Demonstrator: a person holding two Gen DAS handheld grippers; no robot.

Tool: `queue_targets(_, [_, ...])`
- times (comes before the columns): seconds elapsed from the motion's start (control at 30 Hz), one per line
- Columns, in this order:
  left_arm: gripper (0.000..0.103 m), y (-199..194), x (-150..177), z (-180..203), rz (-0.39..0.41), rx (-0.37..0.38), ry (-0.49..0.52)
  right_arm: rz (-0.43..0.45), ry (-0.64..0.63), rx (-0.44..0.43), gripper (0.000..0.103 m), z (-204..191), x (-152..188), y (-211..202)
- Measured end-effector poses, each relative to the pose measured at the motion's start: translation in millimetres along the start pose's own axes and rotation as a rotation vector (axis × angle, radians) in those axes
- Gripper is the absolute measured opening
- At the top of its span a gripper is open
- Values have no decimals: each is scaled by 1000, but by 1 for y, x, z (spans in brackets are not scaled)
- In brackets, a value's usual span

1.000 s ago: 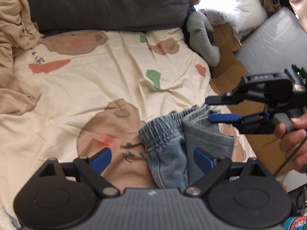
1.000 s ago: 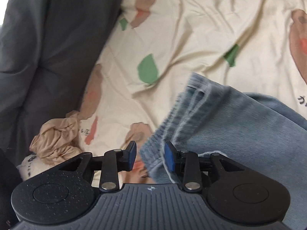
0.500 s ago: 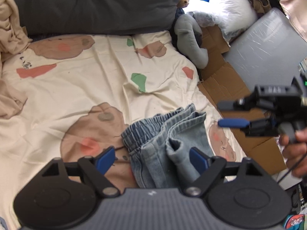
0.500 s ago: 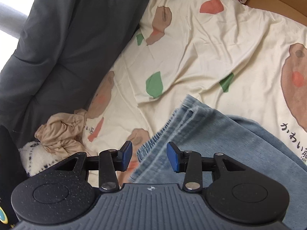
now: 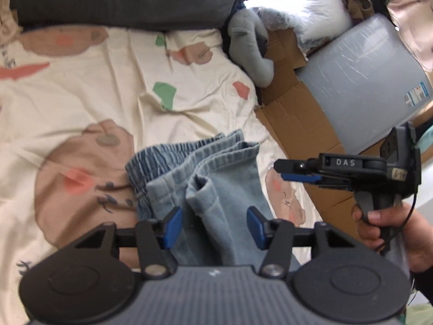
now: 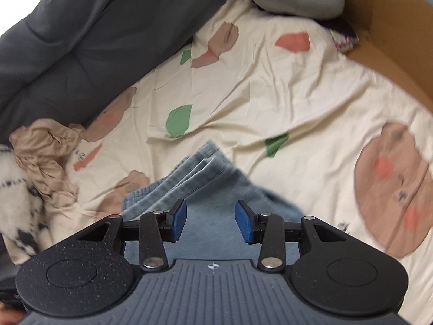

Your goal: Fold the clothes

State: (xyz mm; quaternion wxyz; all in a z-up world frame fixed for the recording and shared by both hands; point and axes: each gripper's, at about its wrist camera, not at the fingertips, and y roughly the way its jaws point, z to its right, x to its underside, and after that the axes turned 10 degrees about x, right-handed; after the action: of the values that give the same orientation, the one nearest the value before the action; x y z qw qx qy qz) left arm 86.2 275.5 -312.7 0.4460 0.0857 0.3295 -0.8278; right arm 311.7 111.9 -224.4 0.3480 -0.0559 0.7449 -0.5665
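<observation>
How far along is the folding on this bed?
Done: the jeans already lie folded in a compact stack on the patterned sheet. In hand: nothing is gripped; the left gripper is closing over the denim, while the right gripper hovers open above it. Left: a crumpled beige garment near the dark cushion looks unfolded.
</observation>
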Motion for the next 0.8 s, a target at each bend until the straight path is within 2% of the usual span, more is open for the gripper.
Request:
queue_targets(0.17, [54, 13, -1, -12, 7, 19, -98, 40, -171, 67, 46, -6, -12, 15])
queue_targets(0.2, [50, 16, -2, -15, 13, 26, -117, 50, -212, 83, 46, -9, -14, 18])
queue_targets(0.27, [33, 16, -4, -19, 37, -13, -145, 53, -287, 89, 46, -15, -17, 25])
queue_targets(0.37, [18, 13, -5, -20, 55, -25, -162, 48, -379, 100, 46, -24, -20, 36])
queue_targets(0.47, [15, 10, -5, -16, 57, -28, -141, 40, -436, 90, 45, -28, -20, 46])
queue_targets(0.5, [15, 9, -5, -15, 56, -26, -135, 41, -455, 82, 41, -30, -20, 49])
queue_targets(0.53, [13, 8, -5, -14, 58, -26, -127, 48, -478, 85, 28, -32, -19, 51])
queue_targets(0.57, [13, 7, -5, -12, 60, -28, -119, 59, -506, 95, 23, -34, -17, 52])
queue_targets(0.6, [12, 6, -6, -11, 60, -30, -109, 70, -522, 108, 9, -35, -16, 52])
queue_targets(0.63, [12, 5, -6, -10, 61, -33, -100, 79, -520, 111, 3, -33, -16, 50])
queue_targets(0.8, [11, -3, -10, -1, 75, -21, -66, 116, -490, 95, 0, -25, -21, 35])
